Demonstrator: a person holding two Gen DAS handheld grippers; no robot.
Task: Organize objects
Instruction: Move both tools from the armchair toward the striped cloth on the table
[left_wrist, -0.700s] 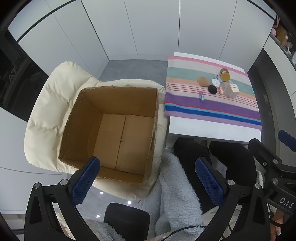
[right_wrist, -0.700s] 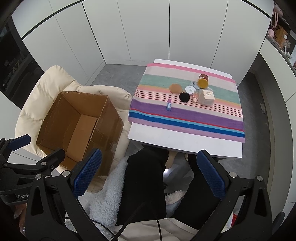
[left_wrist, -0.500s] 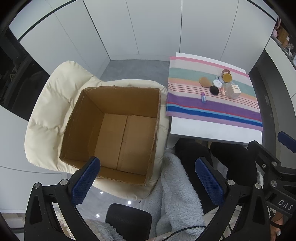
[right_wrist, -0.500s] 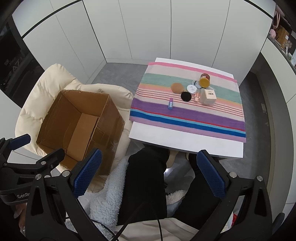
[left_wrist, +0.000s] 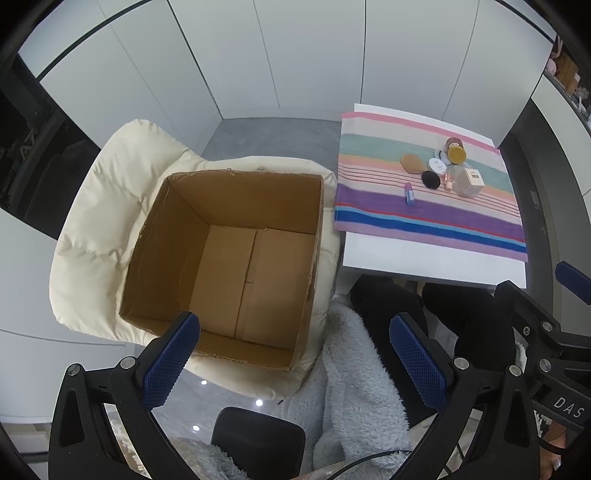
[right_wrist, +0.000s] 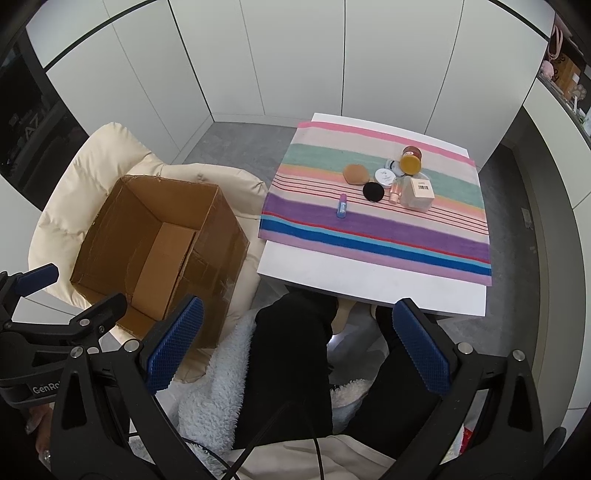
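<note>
Both claws stand wide apart and carry nothing: the left claw (left_wrist: 295, 354) hangs over the near edge of the cardboard box (left_wrist: 236, 258), and the right claw (right_wrist: 299, 341) hangs above the person's dark-trousered lap, short of the bench (right_wrist: 369, 291). Against the frames of a moment ago, the views have slid only a little: the box and the bench sit slightly further right in the left view, and the items lie marginally lower in the right view. I read that as a slow settling of the hands, not a committed reach.

Outward from the left claw, the box rests open and bare-floored on a cream padded chair (left_wrist: 110, 206), just beside the bench's left edge. Outward from the right claw, a striped cloth (right_wrist: 373, 229) covers most of the bench, and the things to be sorted lie clustered toward its far right: a small purple-and-blue tube (right_wrist: 342, 206) nearest, a black round pad (right_wrist: 373, 192), a tan sponge (right_wrist: 355, 173), a white lidded tin (right_wrist: 384, 177), a slim pink bottle (right_wrist: 395, 190), a clear box with a barcode label (right_wrist: 418, 192) and an amber jar (right_wrist: 410, 163). Something pale sits half hidden behind the tin and jar, perhaps another lid; too small to tell.

Nothing is boxed yet, so the job looks to be at its start, the tube being the easiest first pick for the right claw.
</note>
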